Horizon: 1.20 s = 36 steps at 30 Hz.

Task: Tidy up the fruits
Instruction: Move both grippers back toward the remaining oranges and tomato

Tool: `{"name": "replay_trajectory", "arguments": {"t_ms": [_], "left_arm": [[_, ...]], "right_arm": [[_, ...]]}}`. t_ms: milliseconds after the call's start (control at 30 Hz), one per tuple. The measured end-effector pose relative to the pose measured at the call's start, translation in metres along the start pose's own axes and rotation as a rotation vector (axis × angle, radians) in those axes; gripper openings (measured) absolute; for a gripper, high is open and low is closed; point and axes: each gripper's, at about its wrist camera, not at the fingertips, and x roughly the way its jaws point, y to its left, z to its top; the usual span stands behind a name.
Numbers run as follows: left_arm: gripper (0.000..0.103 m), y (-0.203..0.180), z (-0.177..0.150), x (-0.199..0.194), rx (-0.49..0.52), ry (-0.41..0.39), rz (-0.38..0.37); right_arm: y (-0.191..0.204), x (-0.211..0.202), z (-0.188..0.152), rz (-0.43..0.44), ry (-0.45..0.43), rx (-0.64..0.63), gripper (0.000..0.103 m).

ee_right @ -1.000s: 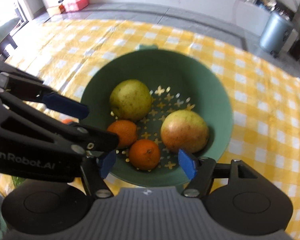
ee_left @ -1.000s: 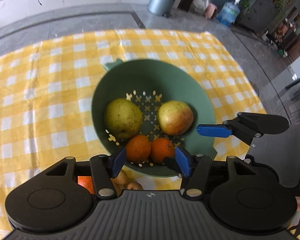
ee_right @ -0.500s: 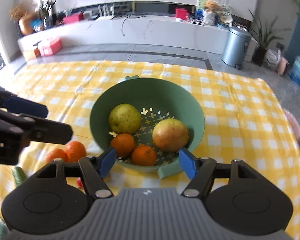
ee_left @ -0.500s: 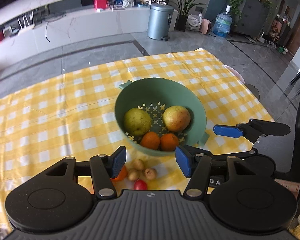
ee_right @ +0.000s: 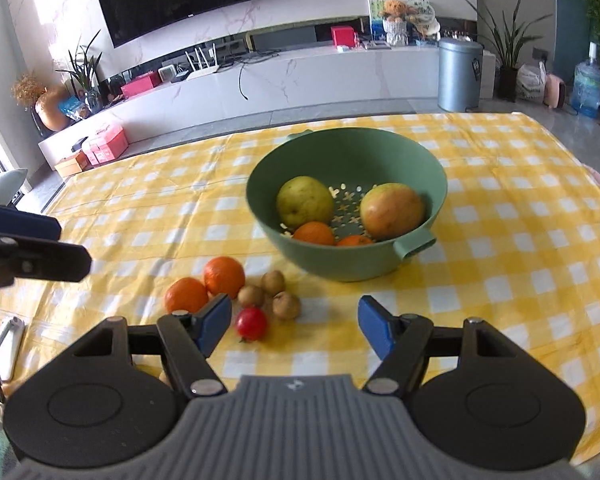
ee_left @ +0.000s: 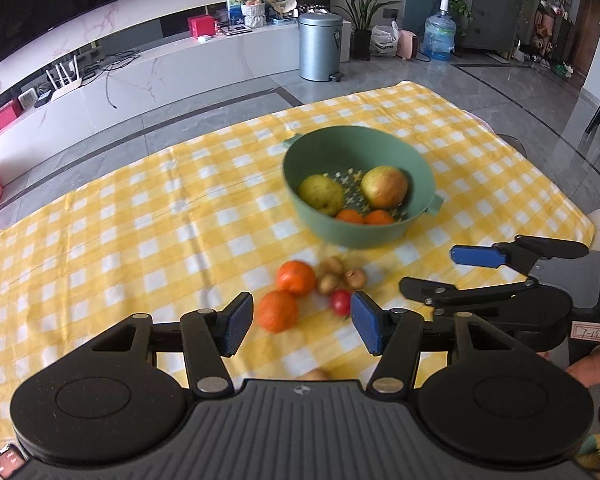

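Nearest the viewer, both grippers have pulled back from over the bowl, so far more of the surface shows than a moment ago. The left gripper [ee_left: 302, 326] hangs with its blue fingers [ee_left: 236, 322] apart and nothing between them. The right gripper [ee_right: 296, 326] is the same: fingers apart, empty.

Just beyond the fingertips, loose fruit lies on the yellow checked cloth [ee_right: 520, 248] covering the surface. A small red tomato [ee_right: 251, 323] is closest. Beside it sit three small brown fruits [ee_right: 286, 305], bunched together, and two oranges [ee_right: 224, 276] touching each other. These were mostly hidden under the grippers a second ago and now lie in plain view.

Farther out stands the green colander bowl [ee_right: 332, 160], well apart from the grippers. Inside it rest a green pear [ee_right: 304, 201], a reddish apple [ee_right: 392, 210] and two more oranges [ee_right: 314, 233] against the near wall.

Behind the surface there is grey floor, a metal bin [ee_right: 459, 74] and a long white cabinet below a dark screen.

The retreat appears to reset the view. Several pieces are not yet in the bowl, so the sorting looks roughly half done, and the near cluster seems the likely next target.
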Motion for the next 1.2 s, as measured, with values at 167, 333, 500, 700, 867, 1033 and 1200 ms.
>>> {"name": "replay_trajectory", "arguments": {"t_ms": [167,333,500,700,867,1033,1200], "left_arm": [[0.067,0.022,-0.024,-0.005,-0.021,-0.010,-0.001],[0.066,0.033,-0.044,0.006,-0.031,0.008,0.000],[0.064,0.032,-0.054,0.020,-0.040,-0.011,-0.036],[0.064,0.025,-0.051,0.047,-0.028,-0.034,-0.068],[0.064,0.018,-0.047,0.075,0.018,-0.021,-0.010],[0.064,0.014,-0.044,0.099,0.035,0.001,0.000],[0.064,0.009,-0.042,0.116,0.067,0.016,0.023]], "right_arm": [[0.015,0.000,-0.019,-0.001,-0.029,-0.042,0.067],[0.027,0.006,-0.034,0.007,-0.040,-0.123,0.067],[0.033,0.013,-0.035,0.039,-0.031,-0.160,0.067],[0.032,0.023,-0.032,0.059,-0.009,-0.160,0.059],[0.022,0.036,-0.028,0.072,0.032,-0.122,0.046],[0.018,0.047,-0.024,0.087,0.049,-0.115,0.044],[0.015,0.057,-0.019,0.116,0.055,-0.104,0.044]]}}
